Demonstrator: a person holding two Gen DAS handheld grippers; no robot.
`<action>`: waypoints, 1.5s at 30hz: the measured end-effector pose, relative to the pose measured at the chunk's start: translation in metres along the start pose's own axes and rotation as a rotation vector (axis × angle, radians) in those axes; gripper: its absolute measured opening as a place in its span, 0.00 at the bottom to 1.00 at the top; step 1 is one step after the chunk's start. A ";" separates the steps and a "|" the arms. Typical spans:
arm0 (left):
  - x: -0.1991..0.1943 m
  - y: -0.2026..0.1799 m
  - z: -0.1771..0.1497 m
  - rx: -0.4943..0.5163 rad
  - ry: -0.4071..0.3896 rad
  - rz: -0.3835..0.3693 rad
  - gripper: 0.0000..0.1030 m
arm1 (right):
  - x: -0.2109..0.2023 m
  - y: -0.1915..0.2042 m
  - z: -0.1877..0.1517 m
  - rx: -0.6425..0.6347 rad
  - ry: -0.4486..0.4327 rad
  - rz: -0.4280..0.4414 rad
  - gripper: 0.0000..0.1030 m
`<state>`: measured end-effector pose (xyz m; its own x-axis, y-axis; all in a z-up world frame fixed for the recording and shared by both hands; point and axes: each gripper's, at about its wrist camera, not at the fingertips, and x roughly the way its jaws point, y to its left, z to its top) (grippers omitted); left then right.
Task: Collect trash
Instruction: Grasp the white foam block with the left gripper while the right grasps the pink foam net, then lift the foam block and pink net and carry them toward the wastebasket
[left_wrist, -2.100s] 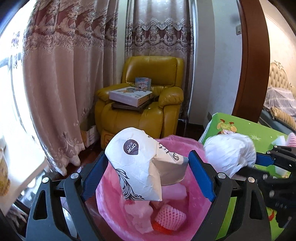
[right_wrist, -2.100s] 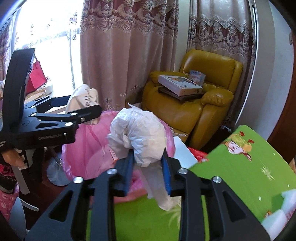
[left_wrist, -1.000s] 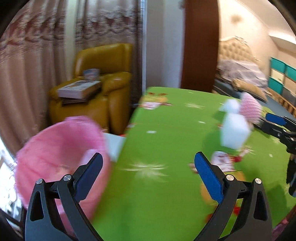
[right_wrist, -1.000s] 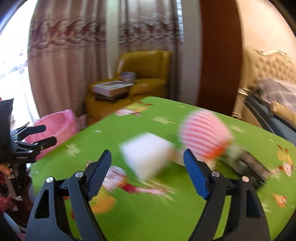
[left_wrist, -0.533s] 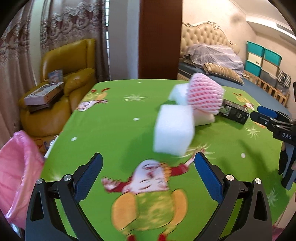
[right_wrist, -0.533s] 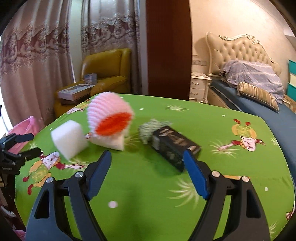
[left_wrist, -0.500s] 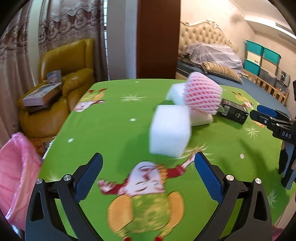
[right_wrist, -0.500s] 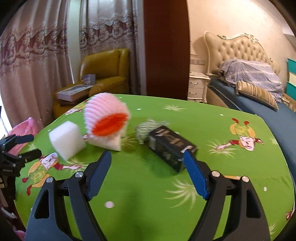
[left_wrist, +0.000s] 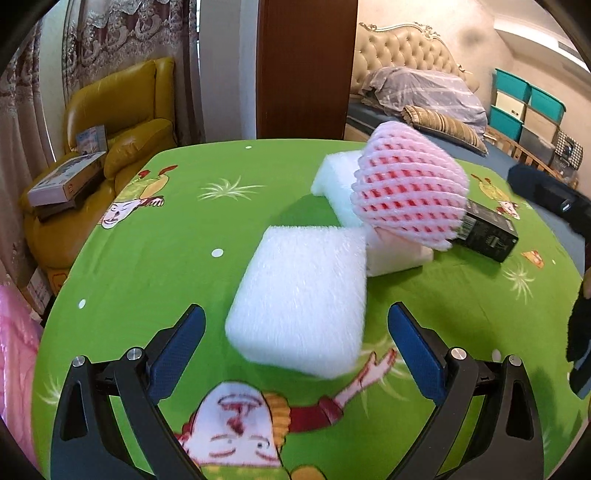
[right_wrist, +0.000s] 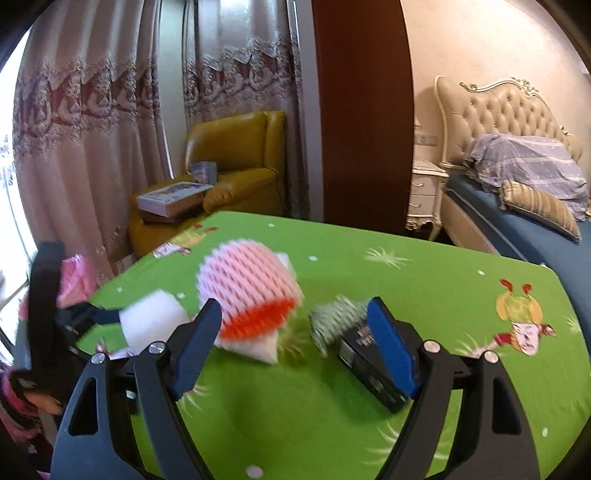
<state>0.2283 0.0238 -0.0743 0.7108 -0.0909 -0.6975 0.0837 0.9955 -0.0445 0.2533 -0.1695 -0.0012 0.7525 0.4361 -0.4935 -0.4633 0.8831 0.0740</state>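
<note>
Both tongs, left (left_wrist: 295, 343) and right (right_wrist: 293, 343), have swung from the pink bin bag (left_wrist: 14, 354) back to the counter (left_wrist: 177, 229), gaping and empty. The left tongs now frame the white foam block (left_wrist: 299, 295), likely the next pickup.

On the green tablecloth in front of me lies a white foam block (left_wrist: 301, 299), squarish and fuzzy. Just behind it, a pink foam fruit net (left_wrist: 410, 192) rests tilted on a second white foam piece (left_wrist: 395, 254), its orange opening facing my right side. Beside these sit a crumpled pale green net (right_wrist: 334, 317) and a black box (left_wrist: 487, 234).
</note>
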 end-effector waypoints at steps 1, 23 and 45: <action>0.001 0.001 0.000 0.002 0.007 -0.003 0.65 | 0.001 0.002 0.003 0.003 -0.002 0.013 0.79; -0.051 0.030 -0.036 -0.040 -0.067 0.016 0.50 | 0.065 0.053 -0.001 -0.139 0.116 0.033 0.55; -0.085 0.032 -0.065 -0.028 -0.121 0.045 0.51 | -0.036 0.058 -0.055 -0.067 0.062 0.043 0.49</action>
<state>0.1255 0.0654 -0.0632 0.7924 -0.0474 -0.6082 0.0317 0.9988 -0.0365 0.1742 -0.1436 -0.0268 0.7020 0.4597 -0.5440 -0.5259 0.8497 0.0393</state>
